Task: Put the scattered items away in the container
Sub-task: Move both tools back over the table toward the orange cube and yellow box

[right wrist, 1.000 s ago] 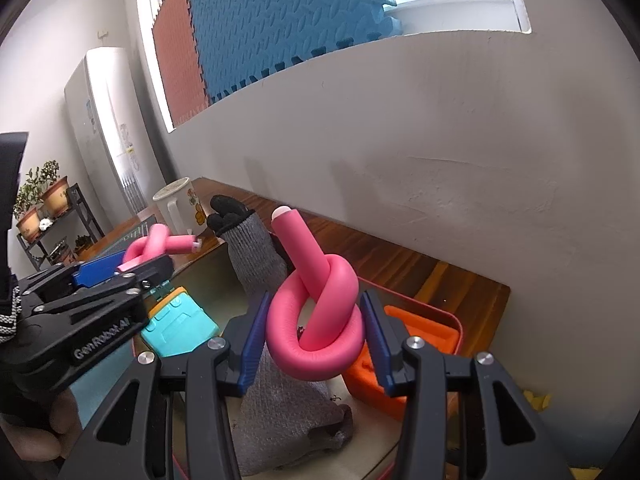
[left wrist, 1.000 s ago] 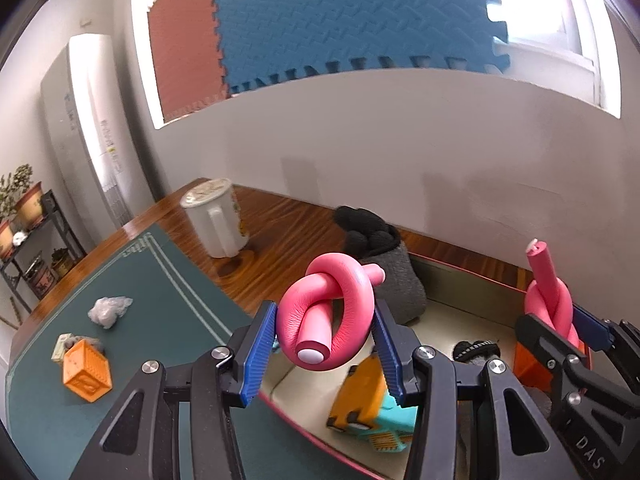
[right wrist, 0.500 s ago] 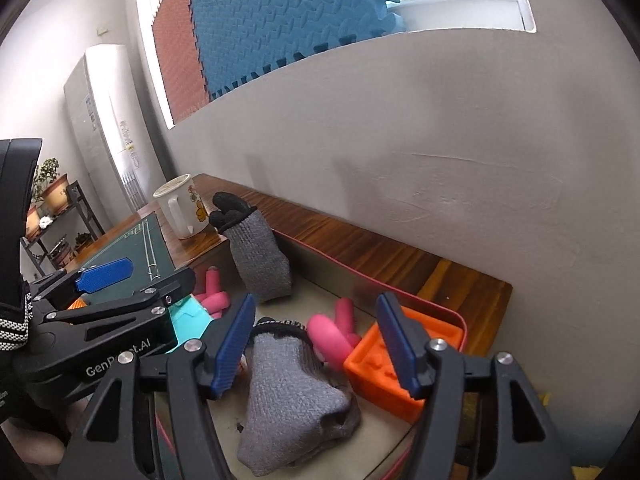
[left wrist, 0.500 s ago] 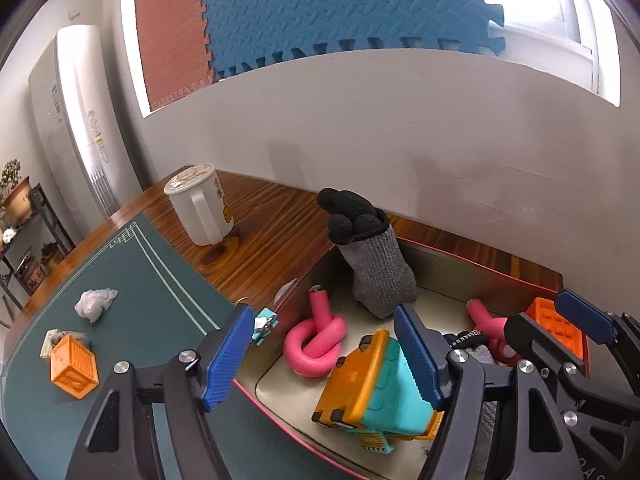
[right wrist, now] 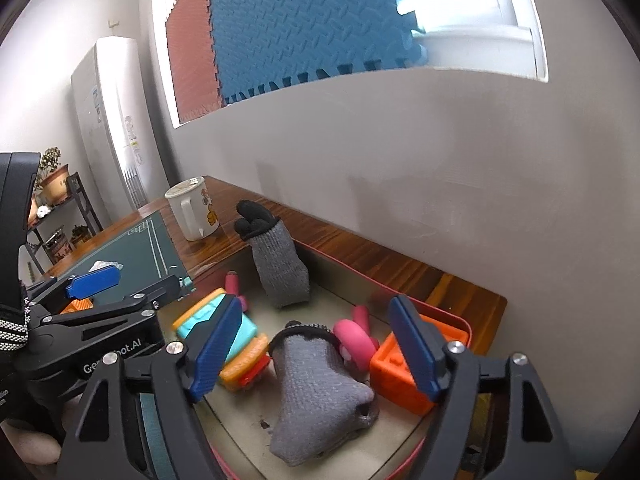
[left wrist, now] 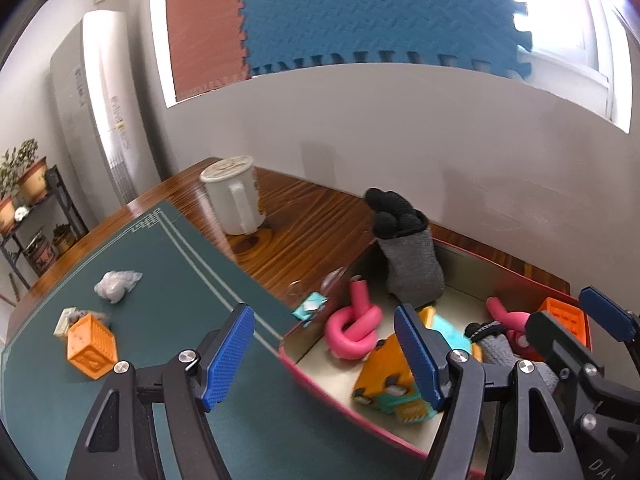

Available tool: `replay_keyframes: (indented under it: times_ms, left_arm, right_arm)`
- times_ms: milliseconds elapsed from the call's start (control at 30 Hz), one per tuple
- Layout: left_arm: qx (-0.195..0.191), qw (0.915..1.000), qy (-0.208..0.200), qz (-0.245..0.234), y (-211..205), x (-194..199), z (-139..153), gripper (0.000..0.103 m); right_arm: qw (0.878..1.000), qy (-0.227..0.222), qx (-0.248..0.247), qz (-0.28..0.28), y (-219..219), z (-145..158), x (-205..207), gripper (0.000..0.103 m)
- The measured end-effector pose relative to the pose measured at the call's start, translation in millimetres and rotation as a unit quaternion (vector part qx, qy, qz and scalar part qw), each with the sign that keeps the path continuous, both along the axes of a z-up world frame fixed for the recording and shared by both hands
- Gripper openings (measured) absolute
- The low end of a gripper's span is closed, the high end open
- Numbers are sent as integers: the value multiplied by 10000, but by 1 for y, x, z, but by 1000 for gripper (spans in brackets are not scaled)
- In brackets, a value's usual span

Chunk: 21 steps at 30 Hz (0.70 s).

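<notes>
Both grippers hang over the red tray (left wrist: 316, 376) with nothing in them. The left gripper (left wrist: 326, 354) has its jaws wide apart, and so does the right gripper (right wrist: 316, 344). The tray sits at the right end of the bench (left wrist: 304, 240), close to the far wall.

Lots of things are in the tray now. One pink foam knot (left wrist: 352, 330) lies at its left end. A second pink foam knot (right wrist: 354, 342) lies farther right, just beside an orange block (right wrist: 400, 372). A teal and orange toy (right wrist: 224, 338) lies between them, a grey glove (right wrist: 316, 392) lies in the middle, and another grey glove with black fingertips (right wrist: 276, 258) leans on the far wall of the tray.

Some things are still out on the green mat (left wrist: 168, 280). An orange cube (left wrist: 91, 346) sits at the near left, with a small paper scrap touching its far side. A crumpled bit of plastic (left wrist: 116, 286) lies a little farther back. A small teal piece (left wrist: 310, 305) rests right by the tray's left edge. A white mug (left wrist: 236, 200) stands on the wood at the far side (it may not be part of the mess).

I think the dropping step is done and a new pick comes next. The left gripper could swing left, come down over the orange cube and close on its flat sides.
</notes>
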<state>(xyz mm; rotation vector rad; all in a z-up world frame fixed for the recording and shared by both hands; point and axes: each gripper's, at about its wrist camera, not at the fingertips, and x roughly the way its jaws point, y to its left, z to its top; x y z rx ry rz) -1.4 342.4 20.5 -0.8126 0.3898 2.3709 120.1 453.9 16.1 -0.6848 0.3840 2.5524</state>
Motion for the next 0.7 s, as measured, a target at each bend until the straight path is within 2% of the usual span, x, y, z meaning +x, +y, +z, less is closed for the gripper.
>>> replay_keyframes:
  times_ms: [367, 567, 700]
  left_arm:
    - [196, 9989, 54, 414, -64, -4, 12, 74]
    - [299, 9944, 26, 1016, -130, -18, 13, 74]
    - [316, 9877, -29, 1534, -181, -30, 10, 74]
  right_arm:
    - [9987, -19, 376, 350, -52, 20, -15, 79]
    - [9955, -53, 492, 807, -98, 25, -35, 80]
    - [9907, -143, 561, 1232, -137, 22, -55, 80]
